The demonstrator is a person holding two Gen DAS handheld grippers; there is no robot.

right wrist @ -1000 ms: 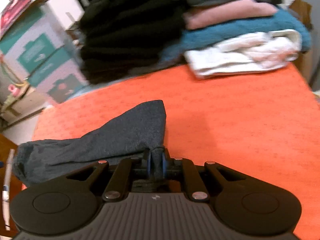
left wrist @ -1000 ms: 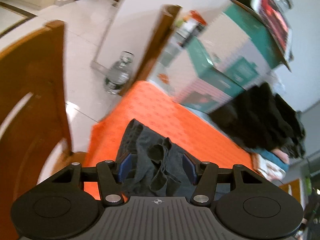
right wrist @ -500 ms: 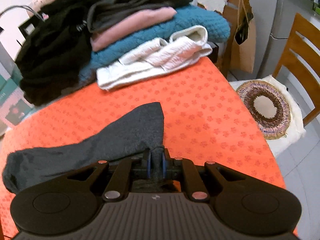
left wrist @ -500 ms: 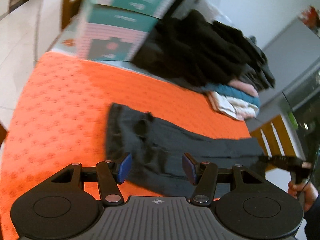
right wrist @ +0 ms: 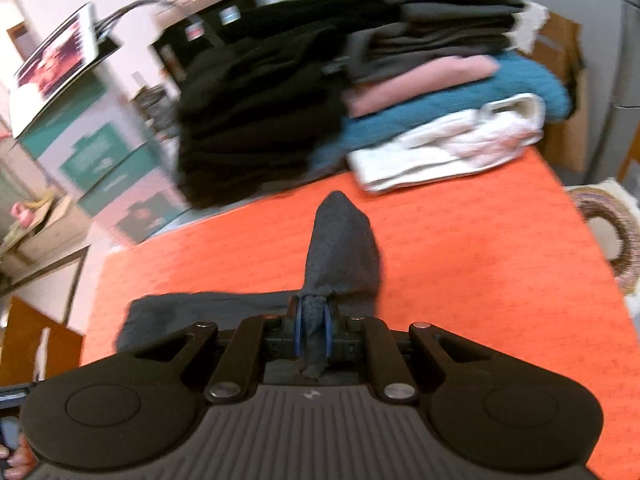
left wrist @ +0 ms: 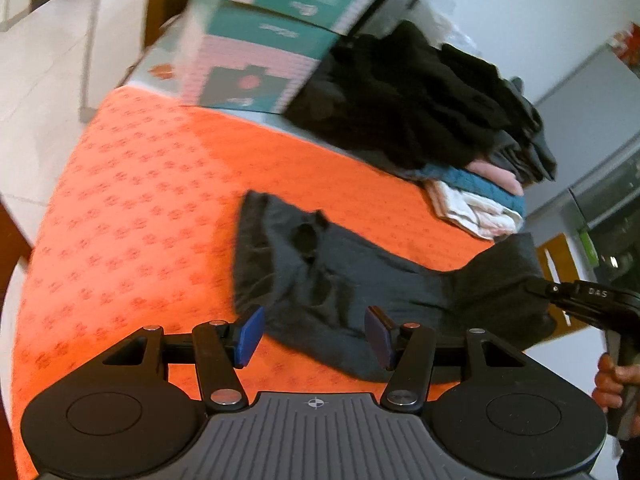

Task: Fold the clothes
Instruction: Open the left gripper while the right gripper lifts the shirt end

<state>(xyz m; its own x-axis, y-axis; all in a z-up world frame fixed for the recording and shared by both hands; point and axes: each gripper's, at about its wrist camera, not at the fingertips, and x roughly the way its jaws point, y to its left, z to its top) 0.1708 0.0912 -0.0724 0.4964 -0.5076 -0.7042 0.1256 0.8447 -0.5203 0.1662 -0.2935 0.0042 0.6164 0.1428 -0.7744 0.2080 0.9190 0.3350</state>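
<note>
The dark grey garment point(left wrist: 332, 276) lies rumpled on the orange surface point(left wrist: 132, 208), near its front edge, stretched sideways toward your right. One end of it is lifted off the cloth and held in your right gripper point(right wrist: 311, 330); the jaws are pressed together, pinching a bunched fold of the grey fabric between the blue pads point(right wrist: 297, 332). In the right wrist view the pinched end sticks up past the jaws as a rounded peak, the rest trails down and off to the left on the surface. In the left wrist view the right gripper point(left wrist: 538, 286) comes in from the right edge, your hand point(left wrist: 614, 380) on its handle. Your left gripper point(left wrist: 314, 334) hovers over the near part of the garment, jaws spread, blue pads point(left wrist: 250, 334) either side of the fabric, nothing pinched; can't tell if the tips touch the cloth. Behind the garment, at the far edge of the surface: a pile of black clothes point(left wrist: 404, 108), beside it a folded stack point(right wrist: 448, 92) with grey, pink, teal and white pieces, the white one point(right wrist: 448, 148) lowest and nearest. Left of the piles, teal and pink cartons point(left wrist: 264, 40). A wooden chair with a round woven cushion point(right wrist: 612, 236) sits off the right side of the surface.
</note>
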